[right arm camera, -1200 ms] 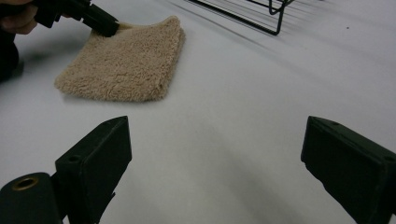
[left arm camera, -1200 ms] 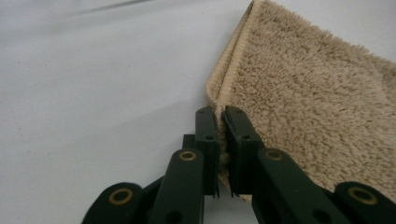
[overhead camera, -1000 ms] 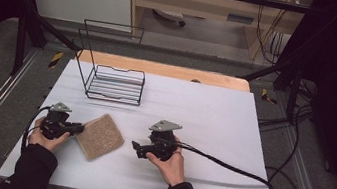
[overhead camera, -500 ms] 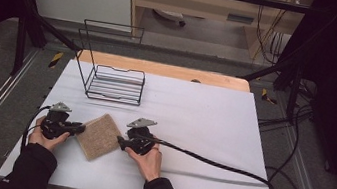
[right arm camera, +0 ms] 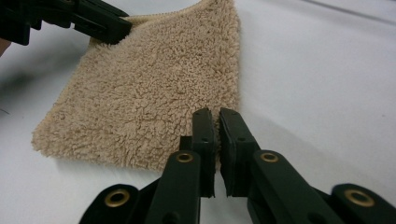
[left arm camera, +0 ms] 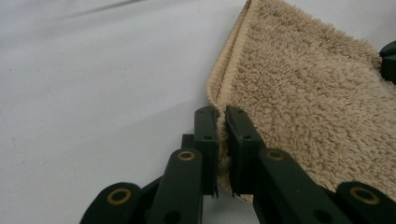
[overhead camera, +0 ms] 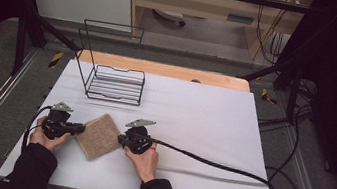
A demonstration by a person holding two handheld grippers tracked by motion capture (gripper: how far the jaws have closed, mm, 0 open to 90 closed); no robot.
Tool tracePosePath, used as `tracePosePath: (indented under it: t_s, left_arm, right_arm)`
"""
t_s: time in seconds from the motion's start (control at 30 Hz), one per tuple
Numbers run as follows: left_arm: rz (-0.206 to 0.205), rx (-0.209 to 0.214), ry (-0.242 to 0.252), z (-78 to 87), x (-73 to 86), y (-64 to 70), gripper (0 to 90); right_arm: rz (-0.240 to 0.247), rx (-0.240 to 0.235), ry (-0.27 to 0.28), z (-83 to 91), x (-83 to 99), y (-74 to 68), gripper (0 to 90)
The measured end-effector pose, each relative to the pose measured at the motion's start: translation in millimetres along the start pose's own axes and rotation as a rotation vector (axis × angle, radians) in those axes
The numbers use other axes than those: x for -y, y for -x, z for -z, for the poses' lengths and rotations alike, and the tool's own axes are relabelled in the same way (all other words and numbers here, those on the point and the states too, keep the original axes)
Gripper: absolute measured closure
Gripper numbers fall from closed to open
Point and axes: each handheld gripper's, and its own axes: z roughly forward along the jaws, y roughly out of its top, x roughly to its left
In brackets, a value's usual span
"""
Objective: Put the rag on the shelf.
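While I hold both tools low on the white surface (overhead camera: 202, 125), the tan fleece cloth (overhead camera: 99, 135) lies flat near the front edge, turned like a diamond between them. My left gripper (overhead camera: 81, 127) has its fingers (left arm camera: 207, 135) pinched together on the cloth's left corner; in the left gripper view the stitched hem of the cloth (left arm camera: 303, 93) runs right into the narrow gap between them. My right gripper (overhead camera: 120, 140) sits at the opposite corner, and in the right gripper view its fingers (right arm camera: 204, 130) are drawn nearly together on the edge of the cloth (right arm camera: 149, 93), with pile showing in the slit, so I read it as clamped on the fabric. Farther back on the surface, well apart from the cloth, stands a black wire rack (overhead camera: 115, 84), its slatted base bare with nothing in it.
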Motion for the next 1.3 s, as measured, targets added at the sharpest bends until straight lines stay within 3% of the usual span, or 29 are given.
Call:
tracePosePath:
  t_s: [0.13, 0.33, 0.53, 0.7, 0.87, 0.97, 1.0, 1.07, 1.3]
  left_arm:
    - [0.02, -0.004, -0.002, 2.7, 0.4, 2.5, 84.0]
    - [0.063, 0.022, 0.008, 10.0, 3.8, 16.4, 84.0]
    - [0.048, 0.0, 0.02, 9.8, 8.5, 44.7, 83.3]
    - [0.01, -0.042, 0.034, 8.5, 14.8, 61.8, 82.2]
    - [0.01, -0.044, 0.038, 6.7, 15.6, 58.2, 79.5]
    - [-0.002, -0.051, 0.053, 9.9, 14.7, 56.5, 75.5]
    - [-0.014, -0.055, 0.058, 11.7, 13.8, 55.7, 74.1]
    - [-0.022, -0.057, 0.075, 15.3, 12.0, 54.2, 73.5]
    - [-0.038, -0.038, 0.101, 22.6, 5.5, 44.5, 51.9]
  right_arm:
    - [0.004, 0.005, 0.0, 2.6, -2.9, 1.1, 88.2]
    - [0.01, 0.004, 0.008, 17.9, -25.8, 10.8, 88.6]
    - [0.065, 0.037, 0.005, 16.1, -37.0, 24.4, 88.4]
    - [0.128, 0.061, 0.018, 0.9, -34.6, 33.2, 88.0]
    - [0.145, 0.089, 0.013, -5.6, -29.2, 34.2, 85.8]
    - [0.152, 0.098, 0.033, -2.4, -29.4, 32.6, 79.5]
    - [0.141, 0.081, 0.049, 4.1, -30.8, 31.4, 72.2]
    - [0.135, 0.076, 0.06, 7.6, -31.3, 30.7, 69.6]
    - [0.102, 0.048, 0.074, 29.8, -24.9, 33.7, 48.0]
